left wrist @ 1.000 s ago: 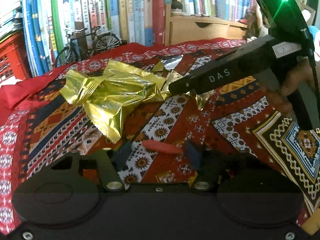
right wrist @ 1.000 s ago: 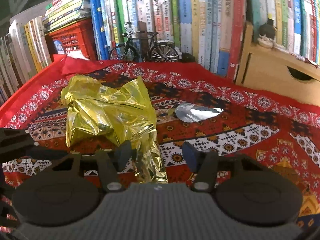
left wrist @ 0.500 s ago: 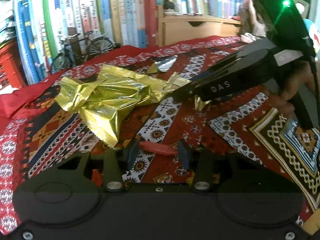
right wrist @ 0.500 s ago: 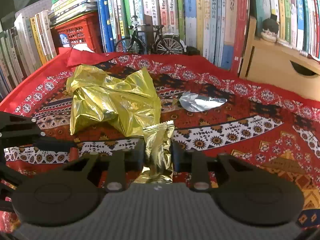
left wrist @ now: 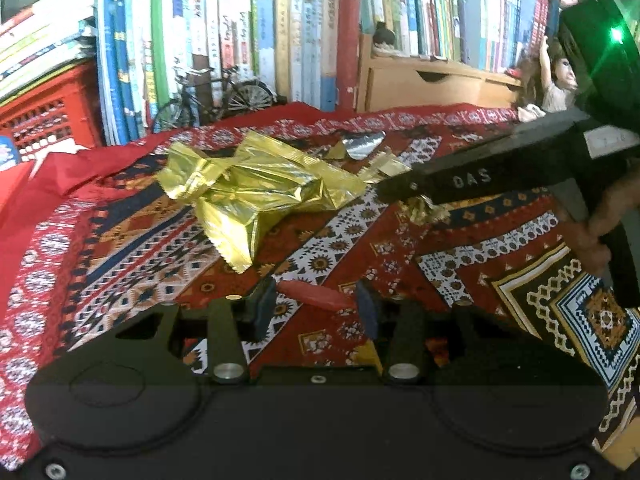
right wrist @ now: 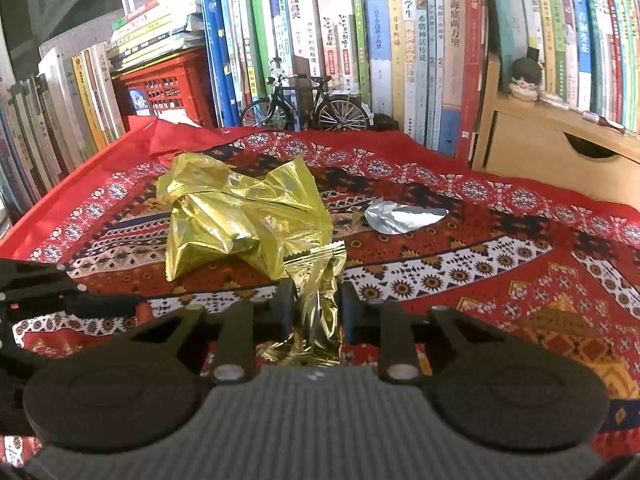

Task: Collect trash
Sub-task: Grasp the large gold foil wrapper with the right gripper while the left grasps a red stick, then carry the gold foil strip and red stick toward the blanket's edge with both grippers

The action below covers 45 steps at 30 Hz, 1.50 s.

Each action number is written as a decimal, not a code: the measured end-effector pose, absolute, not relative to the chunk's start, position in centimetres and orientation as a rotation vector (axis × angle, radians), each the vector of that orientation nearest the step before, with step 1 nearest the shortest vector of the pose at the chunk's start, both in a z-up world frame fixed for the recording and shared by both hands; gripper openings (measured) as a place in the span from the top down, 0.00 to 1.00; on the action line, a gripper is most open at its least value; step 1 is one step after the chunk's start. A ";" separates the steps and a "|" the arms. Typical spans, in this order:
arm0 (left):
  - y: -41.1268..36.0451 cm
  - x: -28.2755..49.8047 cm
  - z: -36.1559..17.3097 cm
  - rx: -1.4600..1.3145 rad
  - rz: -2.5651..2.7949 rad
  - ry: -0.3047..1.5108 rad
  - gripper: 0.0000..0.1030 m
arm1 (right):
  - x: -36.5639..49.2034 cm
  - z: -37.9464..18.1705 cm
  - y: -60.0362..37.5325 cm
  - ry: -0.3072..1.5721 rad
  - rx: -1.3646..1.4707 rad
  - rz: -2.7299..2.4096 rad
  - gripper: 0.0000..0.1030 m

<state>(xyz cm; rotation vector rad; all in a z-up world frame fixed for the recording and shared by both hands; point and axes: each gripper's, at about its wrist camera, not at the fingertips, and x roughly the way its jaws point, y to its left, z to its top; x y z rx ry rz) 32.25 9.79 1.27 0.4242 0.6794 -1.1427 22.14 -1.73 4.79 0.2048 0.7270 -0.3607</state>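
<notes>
My left gripper (left wrist: pixel 316 306) is shut on a small red wrapper (left wrist: pixel 316 295) that spans its two pads, just above the patterned cloth (left wrist: pixel 440 280). My right gripper (right wrist: pixel 316 304) has its jaws closing, and the pads press a small gold wrapper (right wrist: pixel 318 280) that stands upright between them. In the left wrist view this wrapper (left wrist: pixel 424 208) hangs under the right gripper's tip (left wrist: pixel 394 191). A large crumpled gold bag (right wrist: pixel 240 224) (left wrist: pixel 256 188) lies on the cloth beyond both grippers. A silver foil scrap (right wrist: pixel 400 218) (left wrist: pixel 364 144) lies further back.
Books (right wrist: pixel 400 60) line the back. A red crate (right wrist: pixel 160 88), a model bicycle (right wrist: pixel 304 104) and a wooden drawer box (right wrist: pixel 560 152) stand at the cloth's far edge. A doll (left wrist: pixel 556 84) is at the far right. A hand (left wrist: pixel 608 216) holds the right gripper's handle.
The right gripper closed on the small gold wrapper and lifted it off the cloth. The left gripper closed on the red wrapper, and the view rose slightly.
</notes>
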 end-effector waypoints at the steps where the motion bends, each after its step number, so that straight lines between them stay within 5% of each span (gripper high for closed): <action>1: 10.0 32.2 1.5 0.419 -1.137 0.679 0.60 | 21.8 5.0 -1.5 0.725 0.206 -0.363 0.73; 45: 26.6 22.6 7.0 0.410 -1.053 0.626 0.60 | 10.1 7.0 14.2 0.680 0.272 -0.327 0.73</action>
